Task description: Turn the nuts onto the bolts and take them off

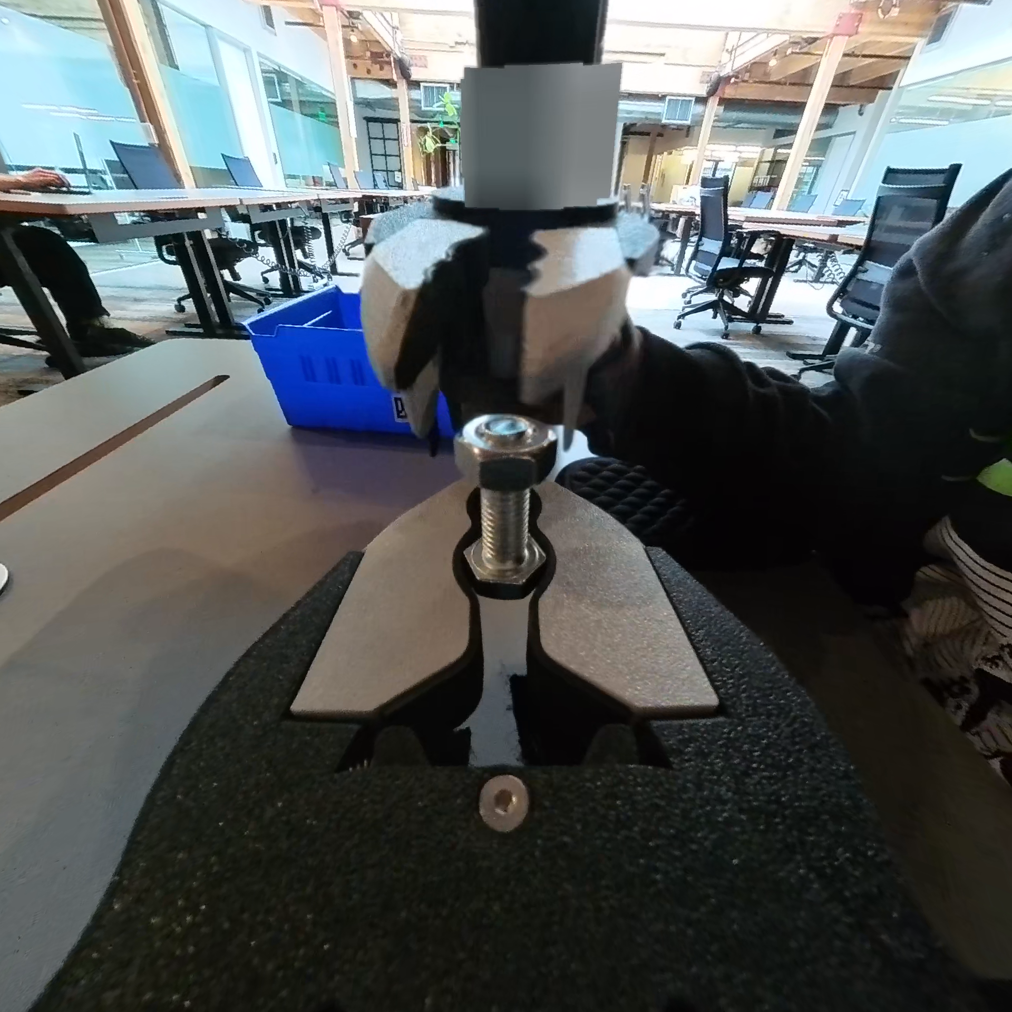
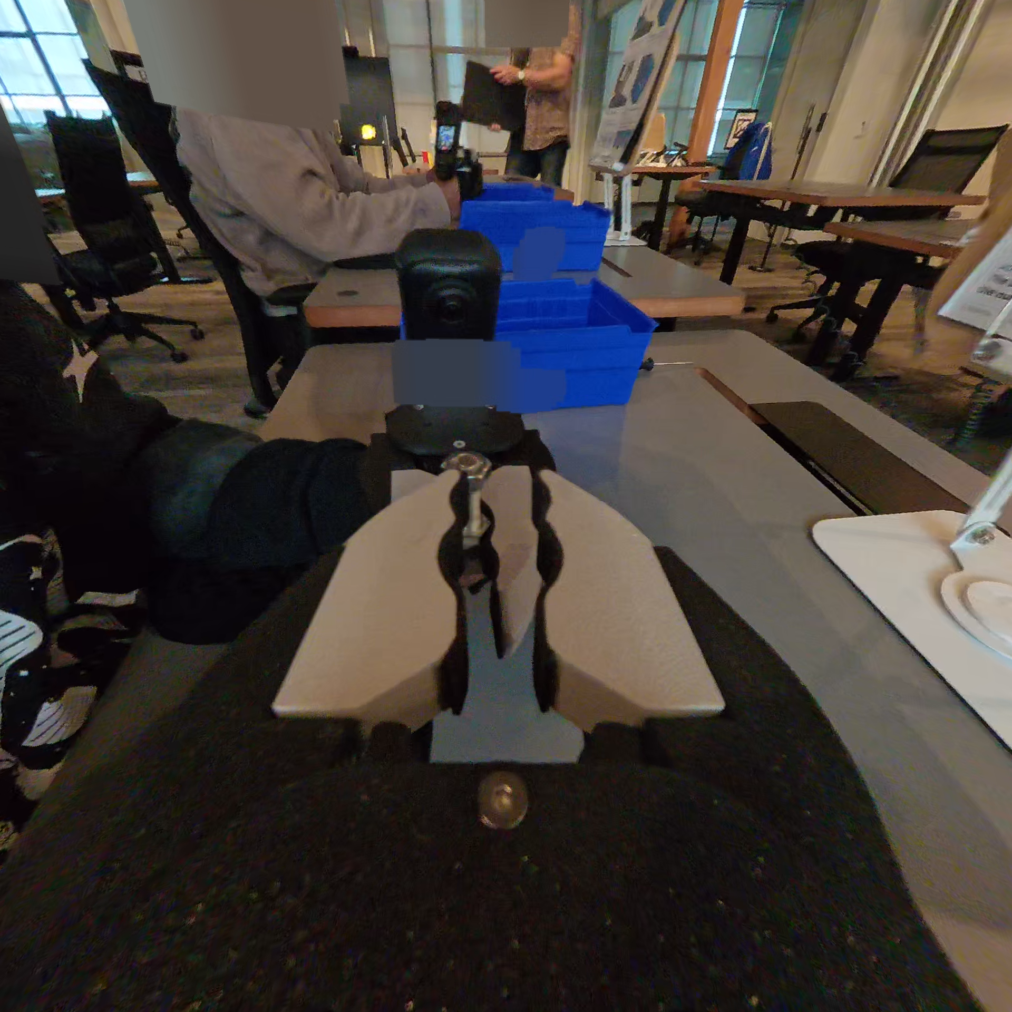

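Note:
My left gripper (image 1: 504,501) is shut on the hex head of a steel bolt (image 1: 504,525), which stands upright in the notch between its grey fingers (image 1: 405,602). A steel nut (image 1: 506,457) sits at the top end of the bolt's thread. My right gripper (image 1: 495,421) faces the left one from beyond the nut, its fingers apart just behind and above it, not gripping. In the right wrist view the bolt (image 2: 473,515) and nut (image 2: 465,465) show through the gap of the open right gripper (image 2: 495,482), with the left gripper's black body (image 2: 454,432) behind.
A blue bin (image 1: 328,361) stands on the grey table (image 1: 164,520) behind the grippers; it also shows in the right wrist view (image 2: 580,350). A white base plate (image 2: 903,575) lies at the right. A gloved hand and dark sleeve (image 1: 739,438) hold the right gripper. People sit and stand at other desks. Some 6 cm of space lies between my two pairs of fingers.

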Demonstrator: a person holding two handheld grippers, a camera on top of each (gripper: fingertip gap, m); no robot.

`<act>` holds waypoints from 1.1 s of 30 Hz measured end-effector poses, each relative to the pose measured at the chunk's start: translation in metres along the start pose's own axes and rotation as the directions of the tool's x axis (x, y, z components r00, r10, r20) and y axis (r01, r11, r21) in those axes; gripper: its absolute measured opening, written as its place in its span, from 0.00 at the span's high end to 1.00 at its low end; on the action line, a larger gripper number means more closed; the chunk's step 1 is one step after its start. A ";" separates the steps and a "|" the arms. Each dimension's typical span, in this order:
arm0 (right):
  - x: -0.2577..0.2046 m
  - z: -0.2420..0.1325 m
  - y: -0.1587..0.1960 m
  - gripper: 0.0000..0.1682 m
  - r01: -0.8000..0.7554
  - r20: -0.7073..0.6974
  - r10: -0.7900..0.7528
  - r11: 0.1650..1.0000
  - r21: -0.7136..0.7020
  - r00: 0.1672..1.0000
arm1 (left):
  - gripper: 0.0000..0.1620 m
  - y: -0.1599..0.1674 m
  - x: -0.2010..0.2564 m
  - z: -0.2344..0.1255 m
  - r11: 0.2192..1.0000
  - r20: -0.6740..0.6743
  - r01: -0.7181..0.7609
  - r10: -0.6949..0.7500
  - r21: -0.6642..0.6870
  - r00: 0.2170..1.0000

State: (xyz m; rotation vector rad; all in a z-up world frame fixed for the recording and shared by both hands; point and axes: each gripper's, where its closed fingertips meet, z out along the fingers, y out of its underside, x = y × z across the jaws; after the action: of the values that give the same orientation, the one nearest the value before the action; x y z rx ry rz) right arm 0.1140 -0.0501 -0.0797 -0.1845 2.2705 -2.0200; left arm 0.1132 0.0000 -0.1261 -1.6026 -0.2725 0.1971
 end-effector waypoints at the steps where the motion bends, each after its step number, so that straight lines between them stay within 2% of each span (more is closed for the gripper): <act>1: -0.004 0.005 0.002 0.84 0.005 0.013 -0.005 1.000 -0.014 1.000 | 0.92 0.001 0.000 0.000 1.000 -0.001 -0.001 0.001 -0.004 1.000; 3: -0.009 0.014 0.005 0.80 0.014 0.028 -0.013 0.999 -0.035 1.000 | 0.92 0.001 0.001 0.001 1.000 -0.002 -0.004 0.004 -0.006 1.000; 5: -0.010 0.017 0.008 0.80 0.017 0.024 -0.016 0.999 -0.051 1.000 | 0.93 0.001 0.001 0.001 1.000 -0.002 -0.004 0.004 -0.005 1.000; 7: -0.007 0.012 0.008 0.85 0.017 0.020 -0.016 0.999 -0.047 1.000 | 0.92 0.000 0.001 0.000 1.000 -0.001 -0.002 0.002 0.001 1.000; 9: 0.002 0.001 0.004 0.99 0.009 -0.011 -0.009 1.000 -0.021 1.000 | 0.92 -0.002 0.000 -0.001 1.000 -0.001 0.000 0.000 0.012 1.000; 10: 0.004 -0.003 0.002 0.99 0.005 -0.014 -0.005 1.000 -0.005 1.000 | 0.92 -0.002 0.000 -0.001 1.000 0.002 -0.001 0.001 0.011 1.000; 12: 0.003 -0.004 0.001 0.96 -0.005 -0.003 0.005 1.000 0.001 1.000 | 0.92 -0.001 0.000 0.000 1.000 -0.001 0.000 0.000 0.004 1.000; 15: -0.008 0.008 0.003 0.83 0.011 0.034 -0.010 1.000 -0.019 0.999 | 0.92 0.001 0.001 0.001 1.000 -0.004 -0.003 0.003 -0.008 1.000; 16: -0.011 0.012 0.004 0.82 0.017 0.042 -0.016 0.999 -0.030 0.999 | 0.92 0.001 0.001 0.001 1.000 -0.004 -0.005 0.005 -0.009 1.000; 20: -0.006 0.009 0.008 0.87 0.019 0.024 -0.018 0.999 -0.048 1.000 | 0.92 0.000 0.000 0.000 1.000 0.000 0.000 0.000 0.000 1.000; 21: 0.000 0.004 0.006 0.96 0.008 0.004 -0.008 0.999 -0.032 1.000 | 0.92 -0.001 0.001 -0.001 1.000 -0.003 0.001 -0.001 0.008 1.000; 23: 0.004 -0.006 0.000 1.00 -0.007 -0.003 0.007 1.000 0.015 1.000 | 0.92 -0.002 0.000 -0.001 1.000 0.001 -0.002 0.002 0.008 1.000; 25: 0.002 -0.006 -0.002 0.97 -0.004 0.003 0.004 1.000 0.023 1.000 | 0.92 -0.001 0.001 0.000 1.000 -0.003 -0.002 0.002 0.003 1.000; 28: -0.008 0.007 0.000 0.83 0.015 0.033 -0.014 1.000 -0.005 0.999 | 0.92 0.001 0.001 0.001 1.000 -0.005 -0.006 0.006 -0.007 1.000; 29: -0.010 0.012 0.002 0.82 0.019 0.037 -0.018 1.000 -0.016 0.999 | 0.92 0.001 0.001 0.001 1.000 -0.004 -0.007 0.007 -0.009 1.000; 31: -0.012 0.016 0.005 0.82 0.023 0.039 -0.022 0.999 -0.031 0.999 | 0.92 0.001 0.001 0.001 1.000 -0.005 -0.006 0.006 -0.008 1.000; 33: -0.008 0.012 0.005 0.86 0.021 0.028 -0.020 0.999 -0.027 0.999 | 0.92 0.000 0.001 0.001 1.000 -0.003 -0.005 0.005 -0.004 1.000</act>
State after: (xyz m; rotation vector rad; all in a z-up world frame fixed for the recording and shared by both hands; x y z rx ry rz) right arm 0.1235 -0.0597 -0.0862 -0.2378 2.2901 -1.9835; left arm 0.1142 0.0008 -0.1265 -1.6079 -0.2666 0.1980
